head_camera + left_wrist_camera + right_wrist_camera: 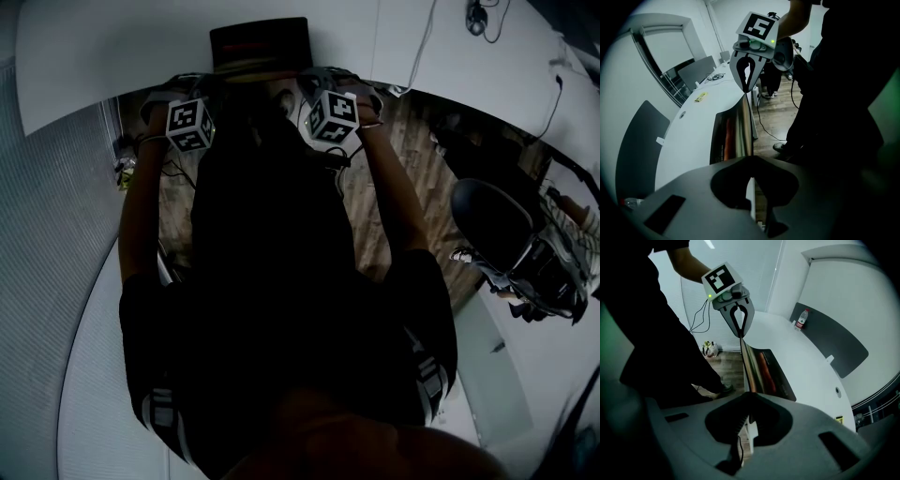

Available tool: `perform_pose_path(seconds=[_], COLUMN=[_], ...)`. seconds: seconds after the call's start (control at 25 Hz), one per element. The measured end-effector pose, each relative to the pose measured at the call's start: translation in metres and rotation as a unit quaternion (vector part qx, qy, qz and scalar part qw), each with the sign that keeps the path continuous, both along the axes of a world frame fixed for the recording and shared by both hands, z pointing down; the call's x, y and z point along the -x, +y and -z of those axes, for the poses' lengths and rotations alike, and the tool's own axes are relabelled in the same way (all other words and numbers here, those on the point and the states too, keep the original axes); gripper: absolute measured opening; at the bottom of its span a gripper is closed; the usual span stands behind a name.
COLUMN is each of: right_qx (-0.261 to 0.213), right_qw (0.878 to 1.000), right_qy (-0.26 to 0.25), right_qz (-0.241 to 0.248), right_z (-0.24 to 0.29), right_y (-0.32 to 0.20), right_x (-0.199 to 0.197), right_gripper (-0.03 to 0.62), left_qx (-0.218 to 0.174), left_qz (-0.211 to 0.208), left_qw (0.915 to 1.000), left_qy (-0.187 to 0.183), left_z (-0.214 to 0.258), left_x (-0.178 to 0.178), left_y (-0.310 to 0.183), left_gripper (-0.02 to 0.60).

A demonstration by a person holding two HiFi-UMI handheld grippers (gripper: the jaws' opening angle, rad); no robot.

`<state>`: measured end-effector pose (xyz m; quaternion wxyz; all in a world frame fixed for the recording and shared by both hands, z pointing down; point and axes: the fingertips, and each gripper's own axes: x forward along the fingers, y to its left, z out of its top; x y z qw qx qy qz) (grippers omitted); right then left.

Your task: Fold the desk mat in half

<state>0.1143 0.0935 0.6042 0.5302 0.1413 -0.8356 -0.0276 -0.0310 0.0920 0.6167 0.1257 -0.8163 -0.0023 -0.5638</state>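
Fold is started, not done. Your left gripper [751, 161] has its jaws clenched on the near edge of the desk mat [733, 133], toward its left end. Your right gripper [749, 399] is clamped on the same edge toward the right end. Each gripper view shows the thin mat edge running straight from its own jaws to the other gripper's jaws, so the edge spans the two. Nothing else sits between either pair of jaws.

Where the mat is: dark sheet with reddish print on the white desk [112, 56], at the side nearest you. Its near edge looks raised off the desk and pinched. The rest slopes down and lies on the desk top, away from you. In the head view only a short dark strip shows beyond the two marker cubes.

Done, as I read it: both ends gripped, near edge lifted. Left to do: carry that edge over to the far edge, lay it down, line up the corners, let go. No crease visible yet. Can't tell how much of the mat is off the desk; it's dark and seen edge-on. Call it early, roughly the first third.
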Motion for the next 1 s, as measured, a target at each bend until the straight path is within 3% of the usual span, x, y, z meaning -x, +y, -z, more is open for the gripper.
perform_pose_path(seconds=[0.36, 0.64, 1.0], right_qx=[0.057, 0.113, 0.157], right_qw=[0.998, 0.993, 0.987], right_qy=[-0.014, -0.019, -0.034], right_qz=[0.001, 0.024, 0.027], right_z=[0.022, 0.038, 0.050], right_y=[-0.006, -0.006, -0.050], right_x=[0.001, 0.013, 0.020], right_gripper=[0.006, 0.006, 0.006], left_qx=[0.060, 0.127, 0.209], left_qz=[0.000, -0.033, -0.025], left_qw=[0.9978, 0.9908, 0.9762], left_qy=[0.027, 0.032, 0.051], left_z=[0.024, 0.041, 0.049], left_x=[0.000, 0.012, 0.021], left_y=[-0.005, -0.009, -0.043], left_gripper=[0.012, 0.012, 0.012])
